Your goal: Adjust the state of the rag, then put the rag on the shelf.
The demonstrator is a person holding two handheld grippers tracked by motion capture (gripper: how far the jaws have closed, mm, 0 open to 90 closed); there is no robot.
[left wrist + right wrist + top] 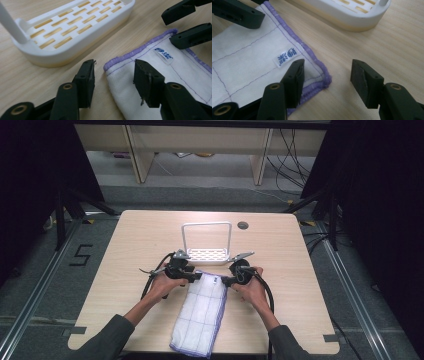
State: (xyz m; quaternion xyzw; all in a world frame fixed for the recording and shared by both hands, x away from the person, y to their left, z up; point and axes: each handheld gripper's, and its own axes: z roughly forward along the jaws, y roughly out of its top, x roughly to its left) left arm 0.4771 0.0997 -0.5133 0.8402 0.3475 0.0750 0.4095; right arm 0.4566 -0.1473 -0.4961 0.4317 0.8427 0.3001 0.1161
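- The white cloth (pixel 201 312) with purple edging lies flat on the desk (pixel 125 250), its far edge just in front of the white slotted rack (pixel 208 254).
- Your left tongs (pixel 115 75) straddle the cloth's far left corner, jaws apart, pads not pressing on it.
- Your right tongs (pixel 327 80) straddle the far right corner beside the blue label (pixel 286 57); they gape too, gripping nothing.
- Both tongs sit low over the desk.

The white rack (pixel 207 254) stands just behind the cloth (pixel 200 315); bare table (pixel 295 285) flanks both sides
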